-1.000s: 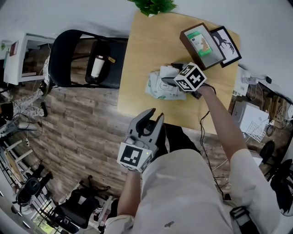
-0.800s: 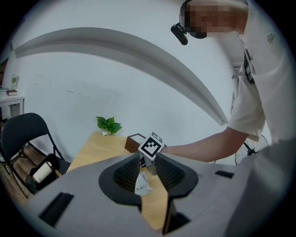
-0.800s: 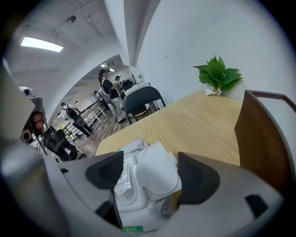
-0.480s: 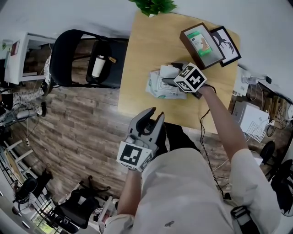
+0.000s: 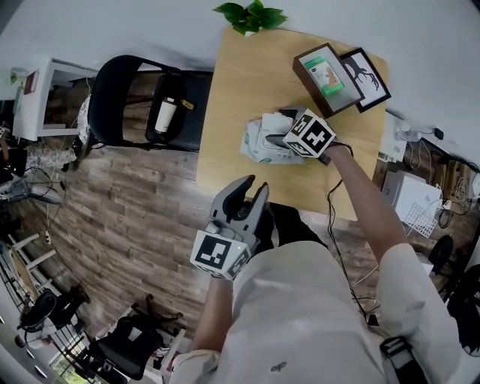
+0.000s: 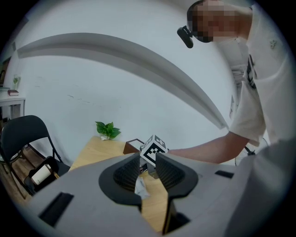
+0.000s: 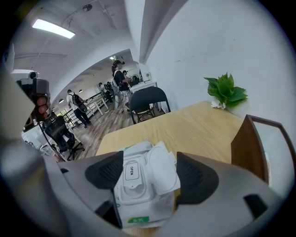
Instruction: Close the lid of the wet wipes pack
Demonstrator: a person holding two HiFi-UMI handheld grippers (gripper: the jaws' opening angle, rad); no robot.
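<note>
The white wet wipes pack (image 5: 264, 144) lies on the wooden table (image 5: 240, 82). In the right gripper view the pack (image 7: 138, 194) has its lid (image 7: 161, 169) flipped open to the right, beside an "OPEN" sticker (image 7: 132, 171). My right gripper (image 7: 145, 173) hovers just over the pack, open, one jaw on each side of the lid area. In the head view its marker cube (image 5: 311, 135) sits at the pack's right end. My left gripper (image 5: 246, 196) is held off the table near the person's body, open and holding nothing. Through its gap (image 6: 148, 172) I see the right gripper's cube (image 6: 153, 149).
A brown box frame with a green picture (image 5: 324, 75) and a black picture frame (image 5: 367, 71) stand at the table's far right. A small plant (image 5: 251, 15) is at the far edge. A black chair (image 5: 142, 97) carrying a bottle (image 5: 163, 114) stands left of the table.
The head view has shifted slightly. Both grippers stay almost where they were, the right one still over the pack with the lid open.
</note>
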